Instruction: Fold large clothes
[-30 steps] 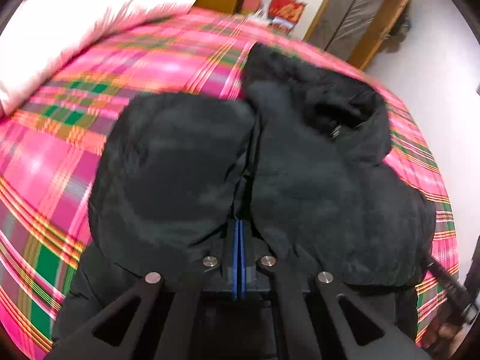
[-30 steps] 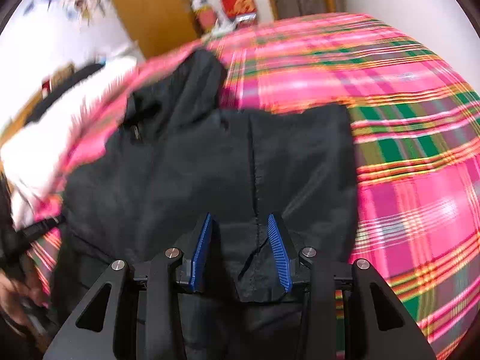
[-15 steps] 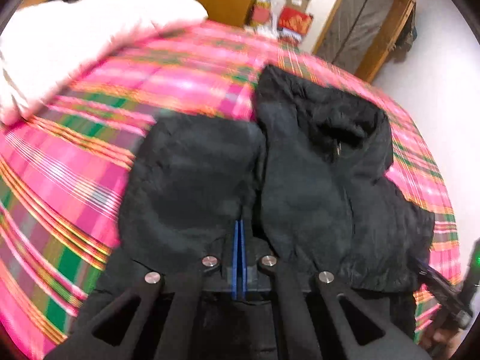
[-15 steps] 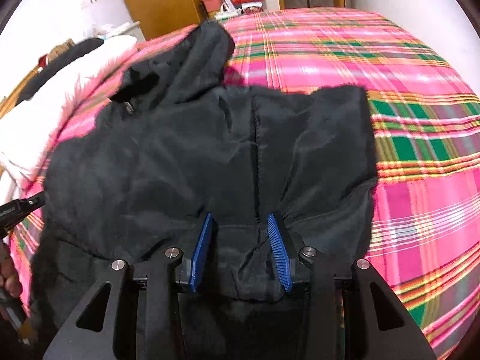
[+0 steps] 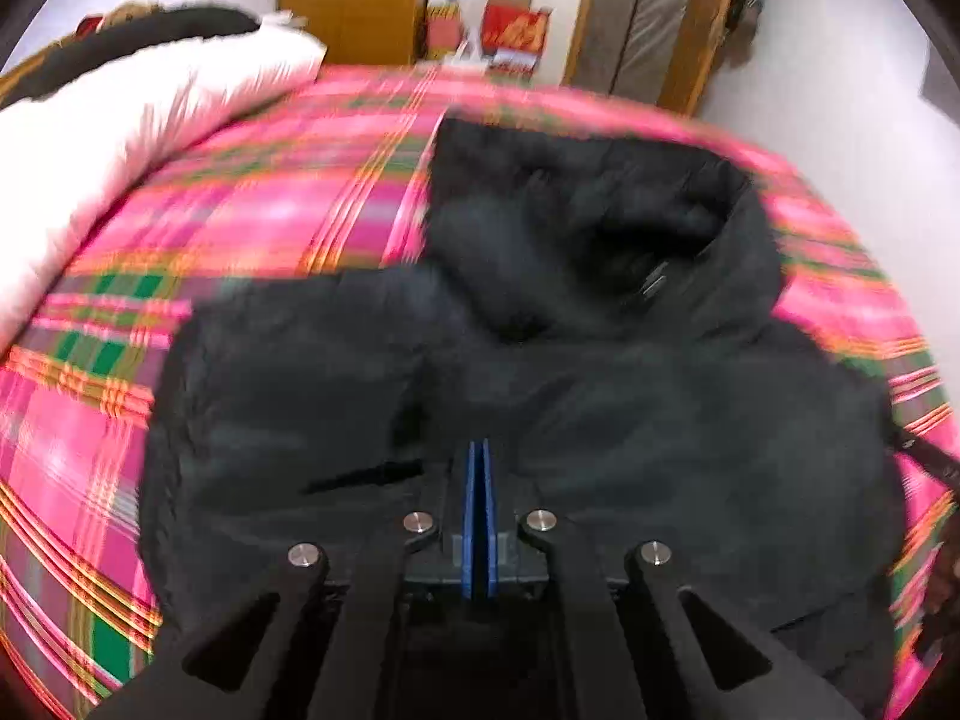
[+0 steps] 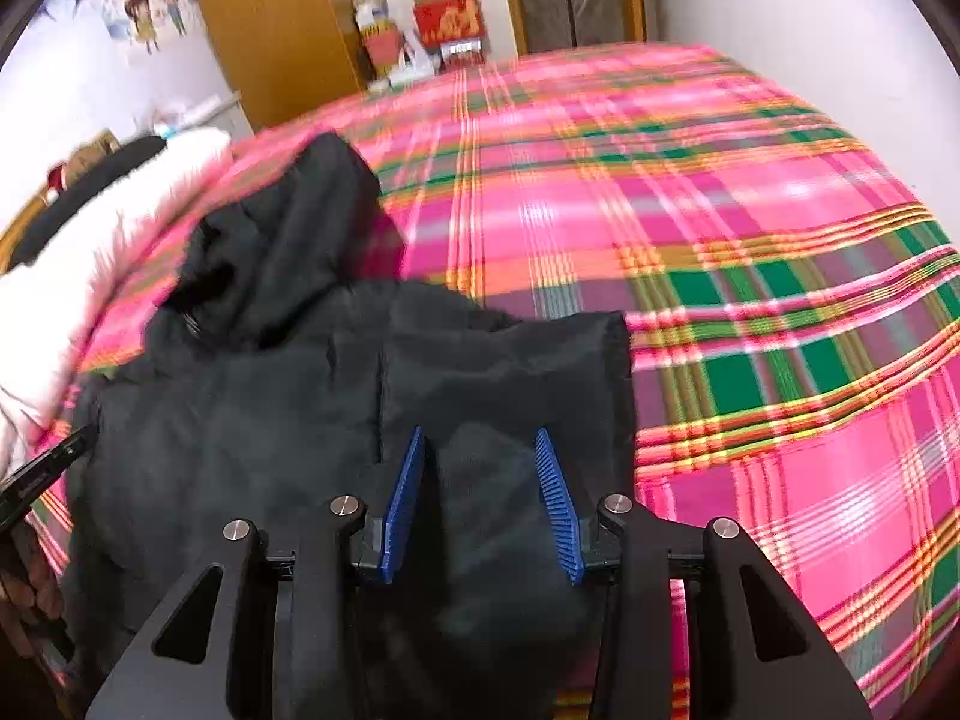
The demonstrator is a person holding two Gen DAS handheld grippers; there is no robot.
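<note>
A black hooded jacket (image 5: 600, 360) lies spread on the pink plaid bed (image 5: 240, 210), hood toward the far end. My left gripper (image 5: 479, 450) is shut, its blue pads pressed together over the jacket's near hem; whether fabric is pinched between them I cannot tell. In the right wrist view the same jacket (image 6: 300, 420) lies left of centre. My right gripper (image 6: 480, 438) stands partly open, with a fold of the jacket's near edge bunched between its blue pads (image 6: 408, 480).
A white duvet (image 5: 120, 138) and a dark pillow (image 5: 150, 30) lie at the left side of the bed. A wooden wardrobe (image 6: 270, 24), boxes (image 6: 447, 18) and a door stand beyond the bed's far end. Bare plaid bedspread (image 6: 750, 240) stretches right of the jacket.
Both grippers have moved forward over the jacket and the views tilted up toward the far wall. The jacket has bunched toward the hood. The jaws stand as before.
</note>
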